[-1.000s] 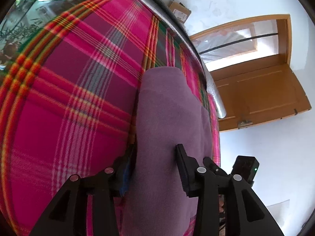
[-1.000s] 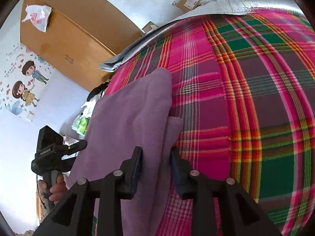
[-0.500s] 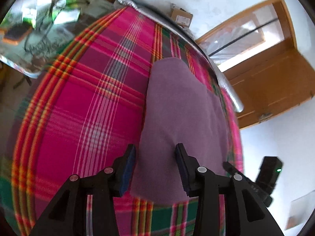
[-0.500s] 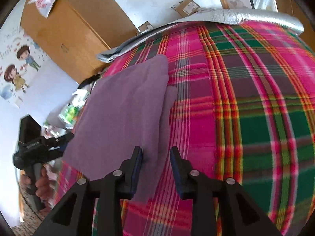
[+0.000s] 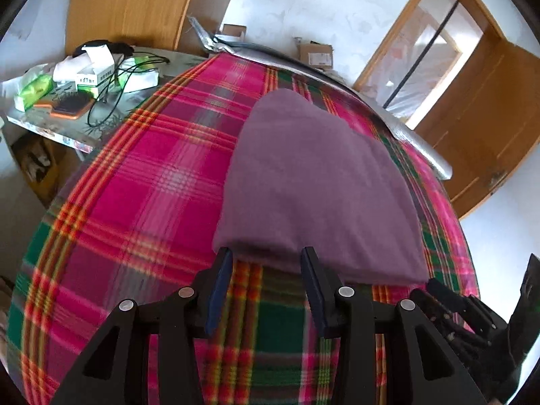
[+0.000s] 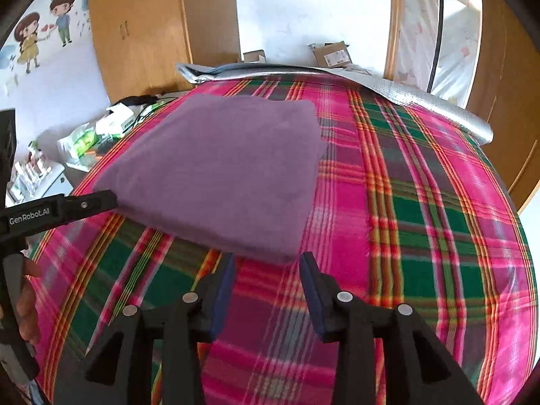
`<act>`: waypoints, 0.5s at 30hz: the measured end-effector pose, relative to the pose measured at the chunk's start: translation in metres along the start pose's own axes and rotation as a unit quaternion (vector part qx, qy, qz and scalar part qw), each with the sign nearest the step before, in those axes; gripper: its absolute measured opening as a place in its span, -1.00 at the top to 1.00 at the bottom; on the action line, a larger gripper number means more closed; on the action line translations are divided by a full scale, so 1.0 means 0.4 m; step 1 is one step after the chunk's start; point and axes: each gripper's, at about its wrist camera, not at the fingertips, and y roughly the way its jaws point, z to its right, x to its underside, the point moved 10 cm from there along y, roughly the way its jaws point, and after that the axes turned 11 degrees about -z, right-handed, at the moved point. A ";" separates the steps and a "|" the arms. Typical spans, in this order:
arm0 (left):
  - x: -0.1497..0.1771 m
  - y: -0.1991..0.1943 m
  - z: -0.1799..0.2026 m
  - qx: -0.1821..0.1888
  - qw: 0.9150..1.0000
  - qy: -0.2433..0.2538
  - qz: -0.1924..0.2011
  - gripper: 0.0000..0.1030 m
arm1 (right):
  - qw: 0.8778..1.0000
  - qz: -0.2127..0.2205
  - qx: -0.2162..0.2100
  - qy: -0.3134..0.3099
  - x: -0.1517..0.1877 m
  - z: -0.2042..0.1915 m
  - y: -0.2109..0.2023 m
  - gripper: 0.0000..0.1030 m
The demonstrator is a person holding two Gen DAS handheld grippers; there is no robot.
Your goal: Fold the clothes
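Left gripper (image 5: 266, 263): jaws standing wide, nothing between the pads, only plaid blanket (image 5: 141, 182) showing in the gap. Right gripper (image 6: 266, 266): jaws just opened further, now wide as well, empty, the cloth released and clear of both pads.

Just past both pairs of fingertips: purple garment (image 6: 222, 168), lying flat on the blanket as a compact, roughly square bundle. Near edge just beyond the left fingertips, near corner just beyond the right ones; no contact visible in either view. Left gripper also seen from the right wrist, at the left edge, its tip close beside the garment's left corner, a hand (image 6: 27, 303) wrapped round its handle.

Judged progress: folding of this piece looking essentially done, edges fairly even, top smooth, no sleeve or loose flap sticking out. Possibly left: a final tidy or moving the bundle aside. No other clothes in view.

Farther out: cluttered side table (image 5: 67, 125) with boxes and a hairbrush, wooden wardrobe, doorway.
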 end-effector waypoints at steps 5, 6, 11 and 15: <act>0.030 0.022 0.000 -0.047 0.999 0.012 -0.004 0.15 | 0.999 -0.001 0.048 -0.010 0.036 -0.010 0.007 0.01; 0.035 0.023 0.000 -0.054 0.998 0.017 -0.003 0.16 | 0.998 0.000 0.058 -0.010 0.041 -0.010 0.009 0.00; 0.032 0.028 0.001 -0.081 0.996 0.035 0.015 0.15 | 0.997 -0.003 0.078 -0.002 0.046 -0.007 0.024 -0.08; 0.030 0.032 0.003 -0.110 0.992 0.048 0.031 0.15 | 0.996 -0.006 0.088 0.008 0.048 0.001 0.023 -0.19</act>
